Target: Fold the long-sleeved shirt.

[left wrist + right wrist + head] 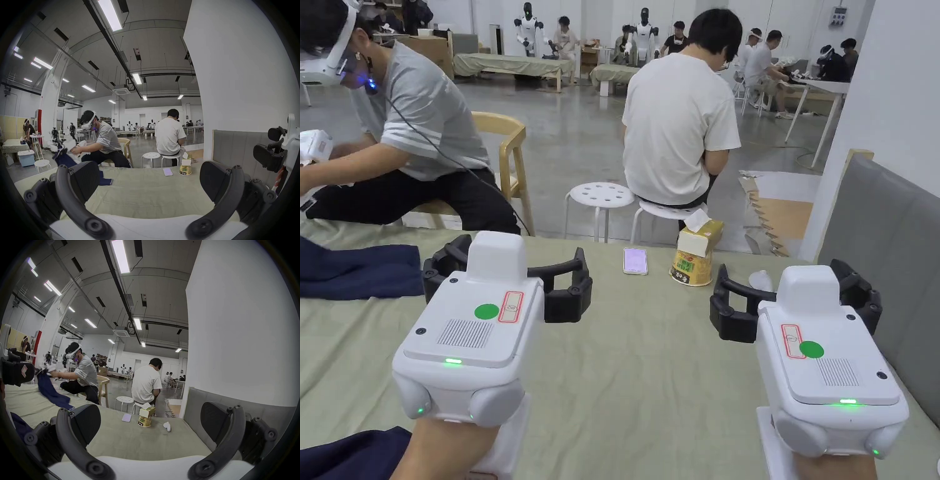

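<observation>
Dark navy cloth (353,451) pokes in at the near left corner of the green-sheeted table (650,381), beside my left forearm; how much of it is a shirt I cannot tell. A second navy garment (359,272) lies at the far left, and a seated person across the table lifts it (50,391) with other grippers. My left gripper (506,284) hovers over the sheet, jaws wide apart and empty (150,181). To its right my right gripper (797,306) hangs at similar height, also open with nothing between its jaws (151,423).
At the table's far edge lie a phone (635,260), a paper cup with a tissue pack on top (694,256) and a small white object (761,280). A grey padded panel (881,231) borders the right side. Two people sit beyond, near white stools (600,197).
</observation>
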A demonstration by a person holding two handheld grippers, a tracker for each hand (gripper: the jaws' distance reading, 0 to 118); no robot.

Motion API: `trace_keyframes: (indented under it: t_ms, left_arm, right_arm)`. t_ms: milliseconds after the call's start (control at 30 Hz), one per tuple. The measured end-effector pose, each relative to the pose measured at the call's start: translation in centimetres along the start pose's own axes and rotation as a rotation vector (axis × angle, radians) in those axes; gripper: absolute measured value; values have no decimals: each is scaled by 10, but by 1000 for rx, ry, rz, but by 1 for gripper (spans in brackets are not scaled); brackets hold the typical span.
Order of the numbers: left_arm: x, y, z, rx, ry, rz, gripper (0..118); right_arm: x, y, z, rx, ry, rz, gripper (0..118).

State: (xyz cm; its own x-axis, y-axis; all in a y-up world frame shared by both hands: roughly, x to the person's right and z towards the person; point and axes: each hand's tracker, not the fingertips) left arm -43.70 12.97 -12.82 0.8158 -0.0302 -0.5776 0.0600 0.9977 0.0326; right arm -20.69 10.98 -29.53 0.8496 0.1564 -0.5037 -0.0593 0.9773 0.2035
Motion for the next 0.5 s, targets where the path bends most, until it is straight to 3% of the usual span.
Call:
trace_keyframes:
  t_ms: [500]
  left_arm:
    - [-2, 6, 5, 13, 2, 29, 111]
  right_arm:
    - [2, 2, 1, -2, -19, -12, 118]
